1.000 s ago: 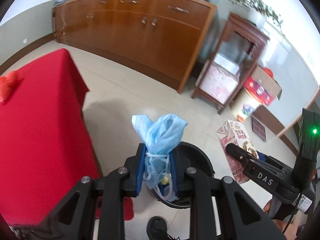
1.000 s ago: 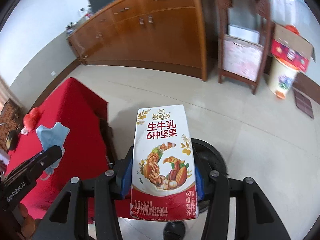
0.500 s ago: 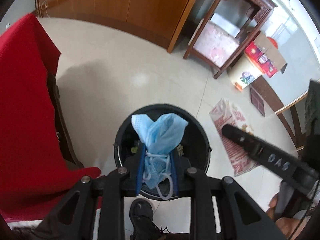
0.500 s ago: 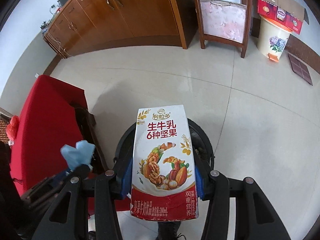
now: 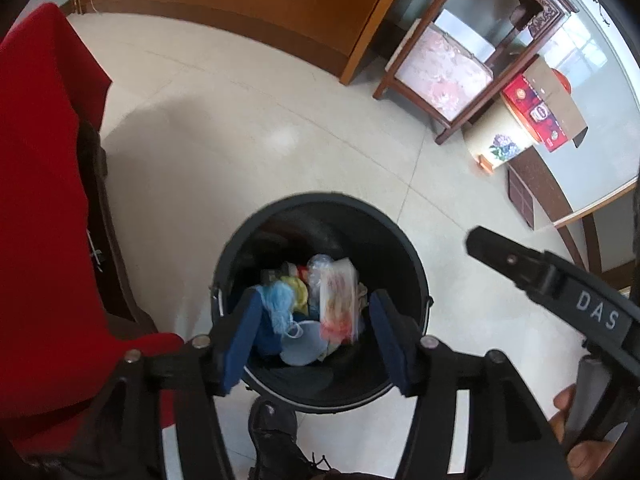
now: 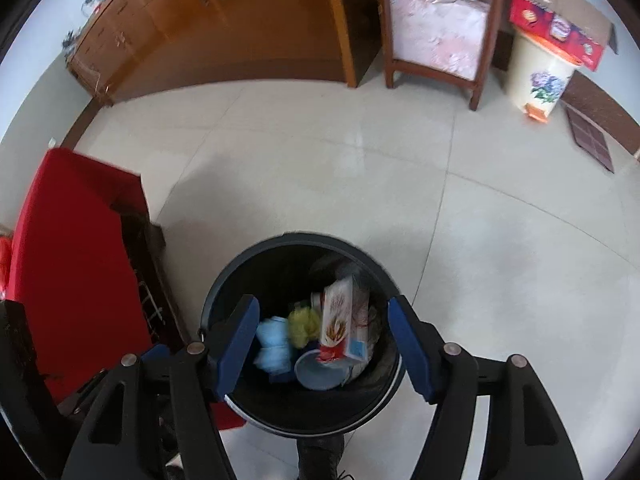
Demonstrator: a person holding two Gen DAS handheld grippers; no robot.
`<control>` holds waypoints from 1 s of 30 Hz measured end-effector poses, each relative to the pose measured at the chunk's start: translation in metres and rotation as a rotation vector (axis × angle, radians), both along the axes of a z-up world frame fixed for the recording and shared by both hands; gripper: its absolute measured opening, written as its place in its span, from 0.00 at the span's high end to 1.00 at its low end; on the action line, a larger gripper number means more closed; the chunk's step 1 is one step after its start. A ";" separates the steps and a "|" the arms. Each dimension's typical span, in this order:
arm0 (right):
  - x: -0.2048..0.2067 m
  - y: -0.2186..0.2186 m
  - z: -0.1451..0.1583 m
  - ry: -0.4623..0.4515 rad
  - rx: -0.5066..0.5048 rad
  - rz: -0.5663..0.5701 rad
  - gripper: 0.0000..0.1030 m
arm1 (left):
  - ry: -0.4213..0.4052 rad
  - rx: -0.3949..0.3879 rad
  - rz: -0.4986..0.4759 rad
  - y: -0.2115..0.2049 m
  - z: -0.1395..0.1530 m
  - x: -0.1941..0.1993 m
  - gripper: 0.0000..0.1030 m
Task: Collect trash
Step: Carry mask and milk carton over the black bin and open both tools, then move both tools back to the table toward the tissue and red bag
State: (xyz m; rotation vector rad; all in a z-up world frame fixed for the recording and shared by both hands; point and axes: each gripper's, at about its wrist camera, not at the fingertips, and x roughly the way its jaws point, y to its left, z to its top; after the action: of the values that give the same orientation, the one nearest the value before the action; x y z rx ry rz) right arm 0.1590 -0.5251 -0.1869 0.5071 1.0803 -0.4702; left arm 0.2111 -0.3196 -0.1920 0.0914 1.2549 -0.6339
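Observation:
The black trash bin [image 5: 320,200] stands on the tiled floor right below both grippers. My left gripper [image 5: 316,336] hovers over its mouth, its jaws opening with nothing pressed between the blue pads. The blue face mask [image 5: 278,300] lies loose inside the bin beside the left pad. The milk carton [image 5: 338,300], blurred, is in the bin among other rubbish. In the right wrist view my right gripper [image 6: 324,340] also hangs above the bin [image 6: 304,240], its jaws opening and holding nothing. Below it sit the carton [image 6: 340,320] and the mask [image 6: 272,340].
A table under a red cloth [image 5: 36,200] stands close to the bin's left. A long wooden cabinet [image 5: 260,8], a wooden stand [image 5: 460,60] and a cream floral pail [image 6: 540,76] line the far wall. A person's shoe [image 5: 276,432] is just behind the bin.
Both grippers came down over the bin and tipped to look into it. Their jaws spread, and the mask and the carton left the pads and dropped into the bin.

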 end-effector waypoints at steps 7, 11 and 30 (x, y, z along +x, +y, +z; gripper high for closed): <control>-0.018 0.007 0.028 -0.065 -0.054 -0.016 0.33 | -0.137 -0.002 0.012 0.014 0.038 -0.006 0.43; -0.027 0.017 0.040 -0.085 -0.053 -0.022 0.33 | -0.191 -0.015 0.016 0.028 0.060 -0.006 0.43; 0.009 0.143 0.126 -0.275 -0.073 0.183 0.32 | -0.414 -0.017 0.223 0.153 0.144 0.001 0.43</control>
State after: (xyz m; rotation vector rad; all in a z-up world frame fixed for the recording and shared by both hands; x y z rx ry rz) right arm 0.1684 -0.3823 -0.0609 0.3916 0.8327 -0.2683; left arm 0.2117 -0.1665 -0.0481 0.0633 0.8449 -0.4053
